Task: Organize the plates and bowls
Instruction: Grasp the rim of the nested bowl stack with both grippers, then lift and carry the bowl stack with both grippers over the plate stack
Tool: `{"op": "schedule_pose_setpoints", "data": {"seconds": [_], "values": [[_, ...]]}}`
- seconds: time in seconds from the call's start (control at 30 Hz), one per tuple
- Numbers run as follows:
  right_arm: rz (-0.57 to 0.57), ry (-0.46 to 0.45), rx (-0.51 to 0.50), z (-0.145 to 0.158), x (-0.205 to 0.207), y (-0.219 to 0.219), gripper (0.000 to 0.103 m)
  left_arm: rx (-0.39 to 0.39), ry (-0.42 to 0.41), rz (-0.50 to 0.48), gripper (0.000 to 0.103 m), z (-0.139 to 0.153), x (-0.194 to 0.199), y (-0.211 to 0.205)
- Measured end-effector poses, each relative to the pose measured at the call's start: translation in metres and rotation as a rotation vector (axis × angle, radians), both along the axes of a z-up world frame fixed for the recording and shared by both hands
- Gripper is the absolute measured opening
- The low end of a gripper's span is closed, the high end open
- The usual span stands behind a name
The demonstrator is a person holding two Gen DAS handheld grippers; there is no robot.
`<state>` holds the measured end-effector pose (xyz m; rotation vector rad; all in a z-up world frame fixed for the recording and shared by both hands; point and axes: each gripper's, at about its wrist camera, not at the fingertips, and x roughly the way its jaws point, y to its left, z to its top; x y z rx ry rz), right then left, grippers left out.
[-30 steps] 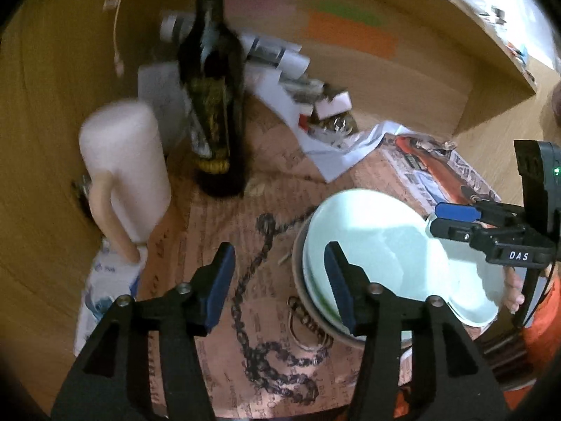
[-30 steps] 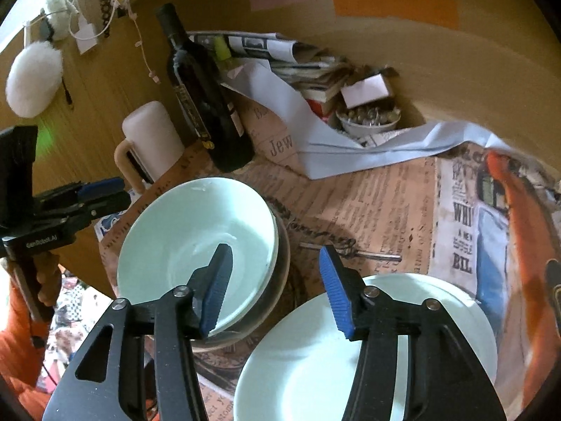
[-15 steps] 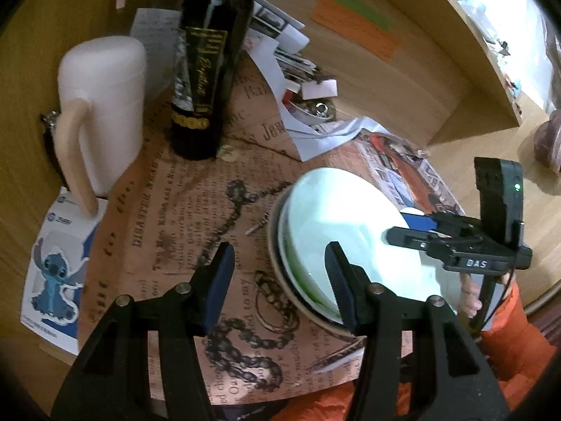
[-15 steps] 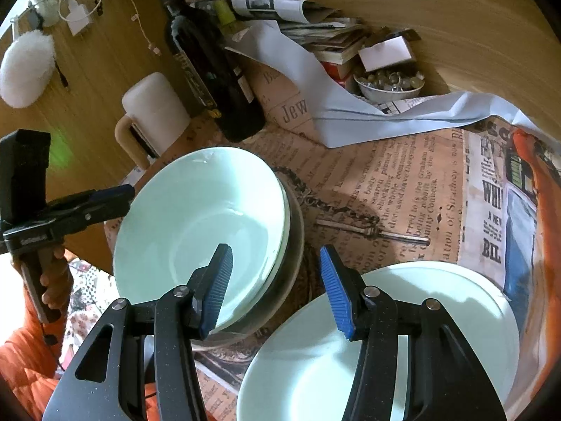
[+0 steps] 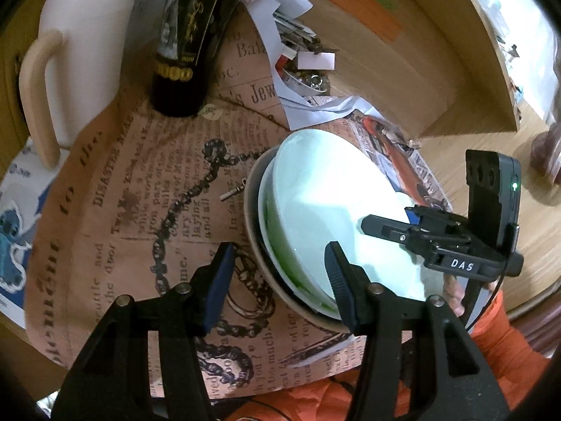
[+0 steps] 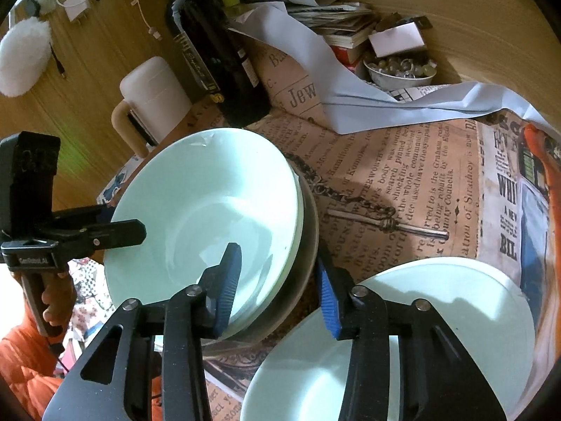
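Pale green ceramic bowl (image 6: pixel 207 210) sits nested in a grey-rimmed bowl (image 6: pixel 308 224) on the newspaper-covered table (image 6: pixel 403 161). Right hand-held gripper (image 6: pixel 277 287) straddles the stack's rim, jaws apart, empty; closing seems next. Left hand-held gripper (image 5: pixel 277 280) also wide, empty.

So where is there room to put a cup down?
Bare newsprint lies between the wine bottle, the stacked bowls and the pale plate. Another patch sits between the mug and the bowls. It is crowded behind: papers and a bead bowl.
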<state>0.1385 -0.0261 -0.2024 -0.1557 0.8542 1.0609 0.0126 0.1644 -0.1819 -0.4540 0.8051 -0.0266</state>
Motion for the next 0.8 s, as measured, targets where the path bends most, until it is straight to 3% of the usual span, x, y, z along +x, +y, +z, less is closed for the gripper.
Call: {"op": "schedule_pose_setpoints", "data": {"seconds": [0.1,0.4,0.67,0.8], "values": [[-0.002,-0.007,-0.003,-0.001,-0.001,0.001,0.038,-0.023,-0.001,-0.008,0.048,-0.003,0.001,-0.003],[-0.028,-0.028,-0.006,-0.002,-0.003,0.002,0.037,0.029,-0.006,0.017,0.045,-0.002,0.001,-0.009],[-0.049,-0.027,-0.016,0.001,-0.006,0.001,0.035,0.211,0.029,0.058,0.044,0.001,0.008,-0.029],[-0.06,-0.04,-0.034,0.002,-0.008,0.003,0.035,0.234,0.037,0.078,0.044,0.001,0.01,-0.03]]}}
